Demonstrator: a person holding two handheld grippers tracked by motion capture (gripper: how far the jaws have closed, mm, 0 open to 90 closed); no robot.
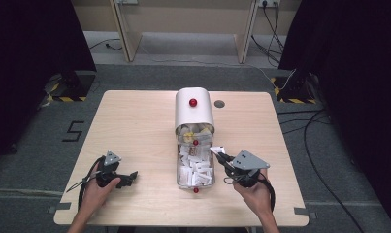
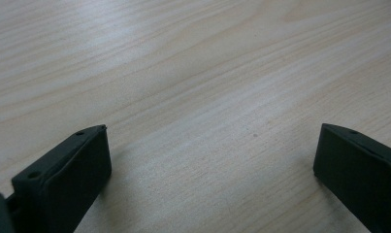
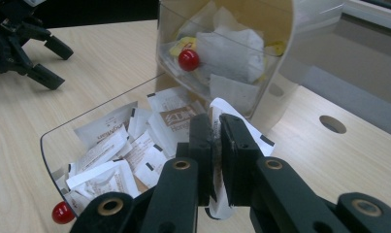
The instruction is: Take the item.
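Right gripper [image 3: 215,141], lower centre, pinches a white sachet [image 3: 232,114]: light, floppy paper, best nipped by an edge; left gripper [image 1: 127,177] gapes over bare table [image 2: 193,73]

Two tools [image 1: 132,175] [image 1: 216,152], three red knobs [image 1: 193,102]

Lab or studio: black curtains [image 1: 33,39], hazard-taped stands [image 1: 67,87], floor cables [image 1: 304,126]

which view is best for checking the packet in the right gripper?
Right gripper view: the white packet sits close up, pinched between the right gripper's jaws beside the clear tray. The high view shows it as a small white sliver. The left gripper view looks at table.
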